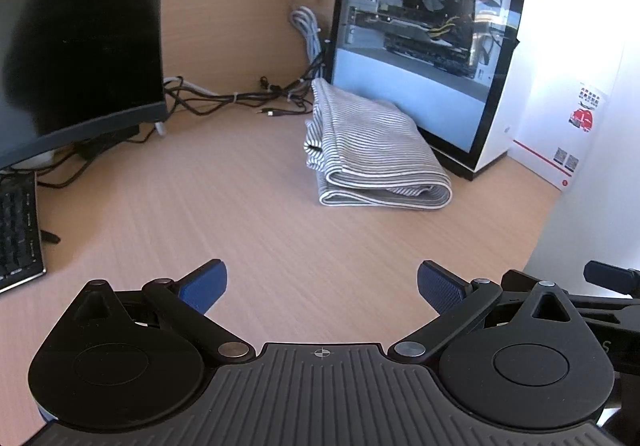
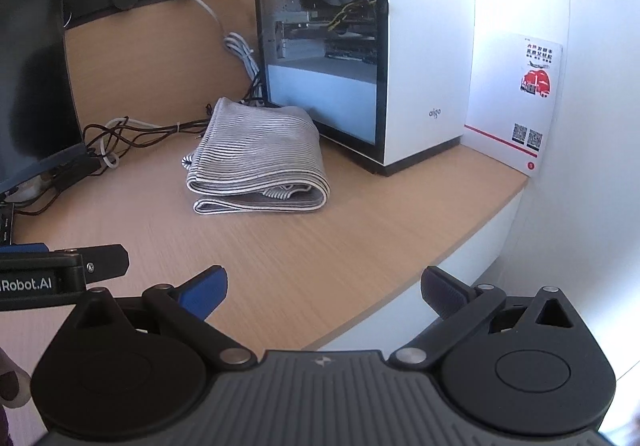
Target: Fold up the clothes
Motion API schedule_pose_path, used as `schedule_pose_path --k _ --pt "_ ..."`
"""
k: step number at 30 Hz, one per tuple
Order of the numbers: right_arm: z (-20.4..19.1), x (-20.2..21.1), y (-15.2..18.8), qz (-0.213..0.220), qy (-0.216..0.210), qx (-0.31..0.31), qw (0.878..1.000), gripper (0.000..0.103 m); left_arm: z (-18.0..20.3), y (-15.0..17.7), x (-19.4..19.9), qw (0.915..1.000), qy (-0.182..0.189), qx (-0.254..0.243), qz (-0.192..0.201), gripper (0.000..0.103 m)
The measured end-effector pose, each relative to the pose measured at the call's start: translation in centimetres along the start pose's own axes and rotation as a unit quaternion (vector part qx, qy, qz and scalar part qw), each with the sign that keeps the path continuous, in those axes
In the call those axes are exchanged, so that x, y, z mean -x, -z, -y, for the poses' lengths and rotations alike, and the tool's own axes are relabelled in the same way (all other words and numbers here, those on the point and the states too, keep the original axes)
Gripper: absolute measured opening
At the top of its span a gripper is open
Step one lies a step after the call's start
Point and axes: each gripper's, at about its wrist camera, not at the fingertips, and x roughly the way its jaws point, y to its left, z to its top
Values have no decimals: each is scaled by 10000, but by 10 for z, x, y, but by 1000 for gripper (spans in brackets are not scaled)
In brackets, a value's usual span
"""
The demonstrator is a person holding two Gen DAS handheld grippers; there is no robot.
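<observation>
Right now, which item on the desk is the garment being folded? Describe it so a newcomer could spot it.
Find the white computer tower with the glass side panel at the back right of the wooden desk. Against its base lies the grey-and-white striped folded cloth. It is the only soft, layered thing there; beside it are only dark tangled cables.

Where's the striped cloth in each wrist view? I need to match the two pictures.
Left wrist: the striped cloth lies folded right of centre, on the desk by the PC case.
Right wrist: the cloth sits just left of centre, left of the case.
Shared landmark: the PC case's glass side panel, right behind the cloth in both views.
</observation>
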Motion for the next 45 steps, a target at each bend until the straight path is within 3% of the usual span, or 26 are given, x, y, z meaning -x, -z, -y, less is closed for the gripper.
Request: schedule_pose_path --k 45 --pt "12 1 -4 165 46 -168 9997 103 14 -1 -7 9999 -22 -141 -35 103"
